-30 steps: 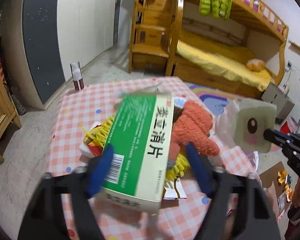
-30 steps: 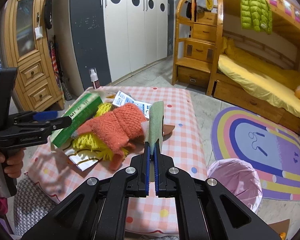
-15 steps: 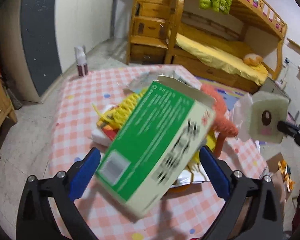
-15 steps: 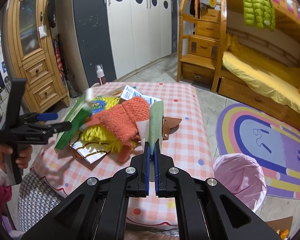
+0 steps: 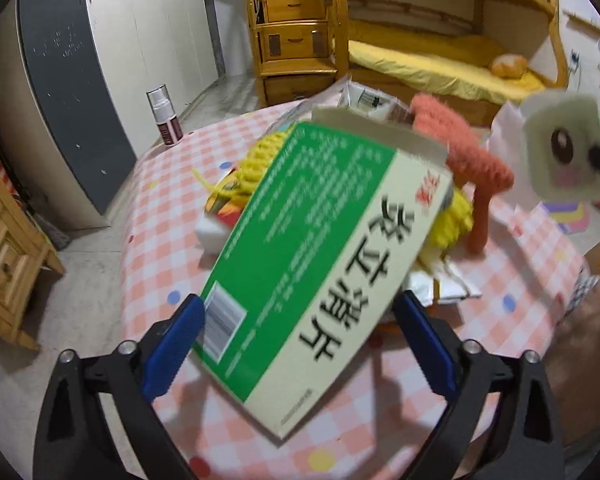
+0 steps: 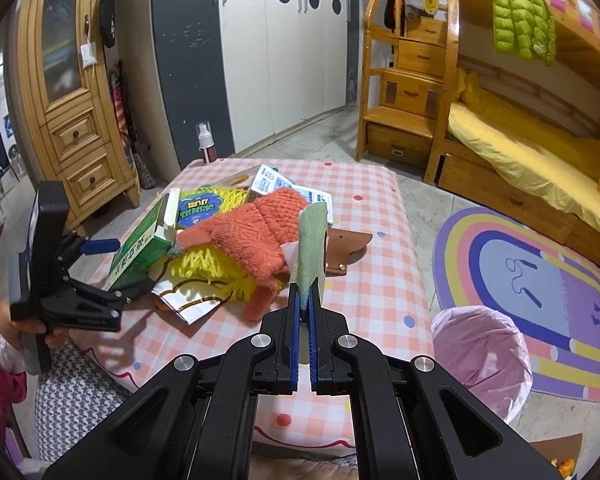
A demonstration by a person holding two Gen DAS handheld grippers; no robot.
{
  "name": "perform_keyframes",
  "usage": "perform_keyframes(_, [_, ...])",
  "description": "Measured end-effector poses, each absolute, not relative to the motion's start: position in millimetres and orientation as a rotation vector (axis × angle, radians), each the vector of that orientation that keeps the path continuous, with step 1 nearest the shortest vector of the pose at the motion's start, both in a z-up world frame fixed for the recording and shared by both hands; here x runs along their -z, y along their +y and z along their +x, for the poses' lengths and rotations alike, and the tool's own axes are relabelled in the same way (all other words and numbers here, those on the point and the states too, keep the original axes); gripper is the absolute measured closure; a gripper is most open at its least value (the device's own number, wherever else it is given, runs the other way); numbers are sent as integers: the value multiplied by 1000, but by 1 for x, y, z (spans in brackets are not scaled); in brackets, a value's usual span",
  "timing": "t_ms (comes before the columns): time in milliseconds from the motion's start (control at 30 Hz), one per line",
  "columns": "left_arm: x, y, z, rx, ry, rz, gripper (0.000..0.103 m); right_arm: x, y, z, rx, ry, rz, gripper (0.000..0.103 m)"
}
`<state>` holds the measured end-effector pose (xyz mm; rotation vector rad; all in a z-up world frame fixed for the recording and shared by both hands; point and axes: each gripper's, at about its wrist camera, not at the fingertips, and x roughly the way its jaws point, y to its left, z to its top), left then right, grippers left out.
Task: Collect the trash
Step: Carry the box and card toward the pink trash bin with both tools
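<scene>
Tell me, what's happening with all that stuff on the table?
A person is collecting trash with two hand-held grippers. The left gripper has a green medicine box between its fingers, its jaws closing around it. The right gripper is shut on a thin green sponge. A pink-lined bin stands beside the checkered table.

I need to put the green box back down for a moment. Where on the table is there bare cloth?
Bare checked cloth on the table runs along its right side, between the brown leather piece and the edge above the pink-lined bin, and along the near edge. The far corner by the spray bottle is free too. The middle is crowded: orange glove, yellow yarn, papers.
</scene>
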<state>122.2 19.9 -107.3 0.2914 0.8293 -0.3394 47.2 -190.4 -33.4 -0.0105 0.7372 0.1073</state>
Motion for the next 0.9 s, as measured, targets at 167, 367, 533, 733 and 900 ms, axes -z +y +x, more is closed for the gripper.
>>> perform_keyframes(167, [102, 19, 115, 262, 790, 327, 44, 31, -188, 41, -106, 729, -21, 100])
perform_keyframes(367, [71, 34, 101, 208, 714, 262, 74, 23, -190, 30, -98, 698, -20, 100])
perform_keyframes(533, [34, 51, 91, 226, 667, 150, 81, 12, -197, 23, -80, 651, -3, 100])
perform_keyframes(733, [-13, 48, 67, 300, 591, 72, 81, -7, -212, 12, -71, 576, 31, 100])
perform_keyframes(900, [-35, 9, 46, 402, 556, 66, 81, -14, -231, 2, -57, 554, 69, 100])
